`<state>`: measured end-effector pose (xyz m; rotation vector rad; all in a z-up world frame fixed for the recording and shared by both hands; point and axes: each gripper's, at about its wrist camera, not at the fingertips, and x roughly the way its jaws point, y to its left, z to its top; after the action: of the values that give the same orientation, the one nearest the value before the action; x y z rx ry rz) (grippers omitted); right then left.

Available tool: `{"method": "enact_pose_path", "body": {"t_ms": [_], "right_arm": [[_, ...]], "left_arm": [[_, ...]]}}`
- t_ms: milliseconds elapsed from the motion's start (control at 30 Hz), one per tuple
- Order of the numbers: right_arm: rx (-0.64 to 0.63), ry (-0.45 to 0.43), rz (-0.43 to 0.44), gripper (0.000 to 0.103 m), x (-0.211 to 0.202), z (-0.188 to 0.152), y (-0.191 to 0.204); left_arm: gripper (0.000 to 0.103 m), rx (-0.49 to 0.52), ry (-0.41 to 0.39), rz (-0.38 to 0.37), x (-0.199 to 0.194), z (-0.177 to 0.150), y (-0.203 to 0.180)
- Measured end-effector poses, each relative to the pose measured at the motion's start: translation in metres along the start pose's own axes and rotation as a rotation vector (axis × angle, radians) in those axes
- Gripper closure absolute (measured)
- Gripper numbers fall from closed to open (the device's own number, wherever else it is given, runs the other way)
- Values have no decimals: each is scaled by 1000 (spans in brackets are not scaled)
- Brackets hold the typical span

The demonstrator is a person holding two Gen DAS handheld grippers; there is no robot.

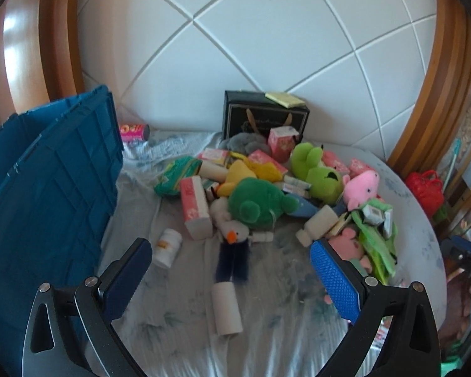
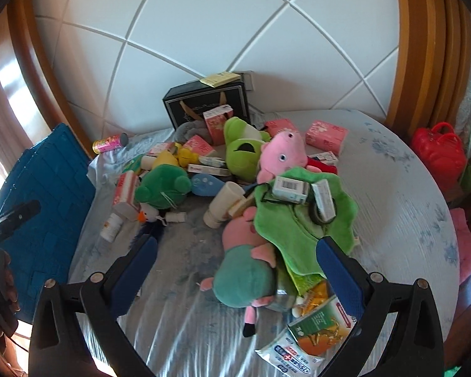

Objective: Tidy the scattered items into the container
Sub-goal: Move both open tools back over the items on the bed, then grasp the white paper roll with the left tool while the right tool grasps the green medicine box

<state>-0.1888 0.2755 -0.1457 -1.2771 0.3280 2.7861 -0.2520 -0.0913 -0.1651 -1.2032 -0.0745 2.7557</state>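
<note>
A pile of toys, boxes and bottles lies on the bed. The blue crate (image 1: 47,194) stands at the left; it also shows in the right wrist view (image 2: 44,207). My left gripper (image 1: 232,251) is open and empty above a small white duck doll (image 1: 234,245) and a white cardboard tube (image 1: 226,309). A white bottle (image 1: 168,248) lies near its left finger. My right gripper (image 2: 237,248) is open and empty over a pig plush in a teal dress (image 2: 245,270). A green leaf-shaped cloth (image 2: 301,220) carries small boxes.
A black gift box (image 1: 263,116) stands against the white padded headboard. Green frog plushes (image 1: 260,202), a pink pig plush (image 2: 282,154), pink tissue packs (image 2: 326,135) and snack packets (image 2: 317,326) are scattered about. A red bag (image 2: 439,154) sits beside the bed at right.
</note>
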Motion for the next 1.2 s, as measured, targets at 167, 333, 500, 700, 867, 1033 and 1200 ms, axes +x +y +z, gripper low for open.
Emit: {"method": "enact_pose_path", "body": {"t_ms": [167,333,500,700,867,1033,1200], "right_arm": [[22,49,-54,0,10,-22,-42],[59,116,-94,0,19,-49,-74],[60,157,-120,0,26,-72,-93],[90,244,-146,0,64,-111,-113],[97,306,-144,0,93,-138,-120],[191,336,-147,0,112,-151,-133],[326,355,-170,0,126,-161,-149]], "left_arm": [[1,-31,138,25,71,-51,-2],[1,-12,245,50,132,-95,-8],[1,-33,333,115,181,-119,-1],[3,-18,373,151,204,-129,4],[28,4,411,134,210,-138,1],[57,27,436,106,211,-144,-4],[57,27,431,97,205,-143,-6]]}}
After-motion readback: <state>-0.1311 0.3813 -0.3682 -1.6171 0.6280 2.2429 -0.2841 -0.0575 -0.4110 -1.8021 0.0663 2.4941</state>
